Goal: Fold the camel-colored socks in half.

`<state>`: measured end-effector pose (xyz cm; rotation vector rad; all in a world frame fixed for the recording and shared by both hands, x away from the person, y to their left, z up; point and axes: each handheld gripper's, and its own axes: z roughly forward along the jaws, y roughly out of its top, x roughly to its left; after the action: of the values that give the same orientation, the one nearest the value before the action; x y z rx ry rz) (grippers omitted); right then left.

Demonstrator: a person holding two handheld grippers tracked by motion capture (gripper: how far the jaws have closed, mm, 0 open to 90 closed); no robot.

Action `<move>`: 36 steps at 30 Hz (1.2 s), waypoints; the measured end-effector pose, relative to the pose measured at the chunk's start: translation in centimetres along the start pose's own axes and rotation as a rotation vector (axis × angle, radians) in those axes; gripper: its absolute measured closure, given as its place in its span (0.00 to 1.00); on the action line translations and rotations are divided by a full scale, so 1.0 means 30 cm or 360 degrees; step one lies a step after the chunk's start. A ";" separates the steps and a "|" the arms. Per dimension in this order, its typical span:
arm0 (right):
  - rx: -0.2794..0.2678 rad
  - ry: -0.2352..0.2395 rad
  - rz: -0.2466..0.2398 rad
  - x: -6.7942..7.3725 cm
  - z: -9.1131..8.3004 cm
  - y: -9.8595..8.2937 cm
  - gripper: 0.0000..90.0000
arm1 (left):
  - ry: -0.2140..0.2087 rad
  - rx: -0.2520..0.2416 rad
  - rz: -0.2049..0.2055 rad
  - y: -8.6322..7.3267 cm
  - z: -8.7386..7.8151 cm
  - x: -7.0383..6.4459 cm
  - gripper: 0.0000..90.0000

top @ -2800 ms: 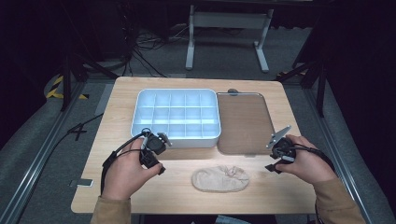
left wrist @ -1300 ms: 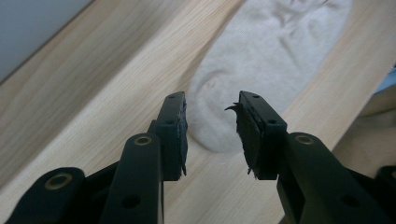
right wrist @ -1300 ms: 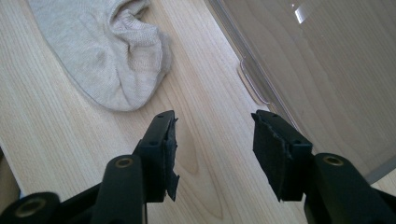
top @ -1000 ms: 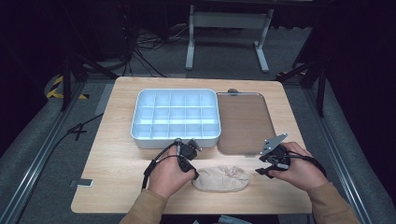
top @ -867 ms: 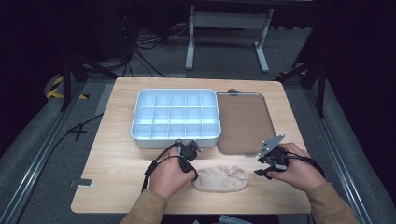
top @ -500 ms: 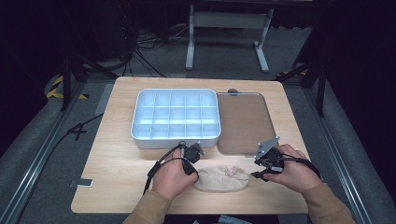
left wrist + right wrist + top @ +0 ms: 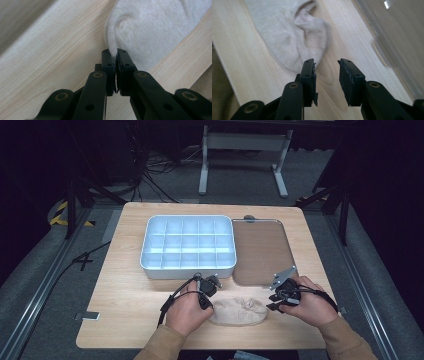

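Your left claw [image 7: 116,58] is pinched tight on the edge of the beige sock [image 7: 239,311], a fold of knit fabric caught between its black jaws, as the left gripper view shows close up. Your right claw [image 7: 327,68] stands open at the sock's other end, its nearer jaw just touching the fabric's rim, nothing held yet. From above, the sock lies flat on the pale wooden table [image 7: 125,295] near its 6 o'clock edge, between your two hands. Gripping one end while the other claw lines up suggests you mean to take both ends, probably to lift or fold it. Soft, ribbed and slightly rumpled, the sock bunches where the heel puckers. Beyond it, toward 12 o'clock, sits a white plastic compartment box [image 7: 188,246] with a grid of small cells, and at its 3 o'clock side a smooth brown tray [image 7: 261,251] with a metal rim.
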<state>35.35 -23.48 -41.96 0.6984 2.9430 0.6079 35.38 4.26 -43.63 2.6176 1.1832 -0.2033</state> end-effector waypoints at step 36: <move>0.0002 0.0017 -0.0151 0.093 0.123 0.060 0.99 | -0.0007 0.0050 -0.0010 -0.017 -0.099 -0.022 0.95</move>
<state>34.14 -19.42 -44.56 0.5536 2.9659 0.6036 34.61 4.99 -40.74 2.6392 1.1963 -0.2307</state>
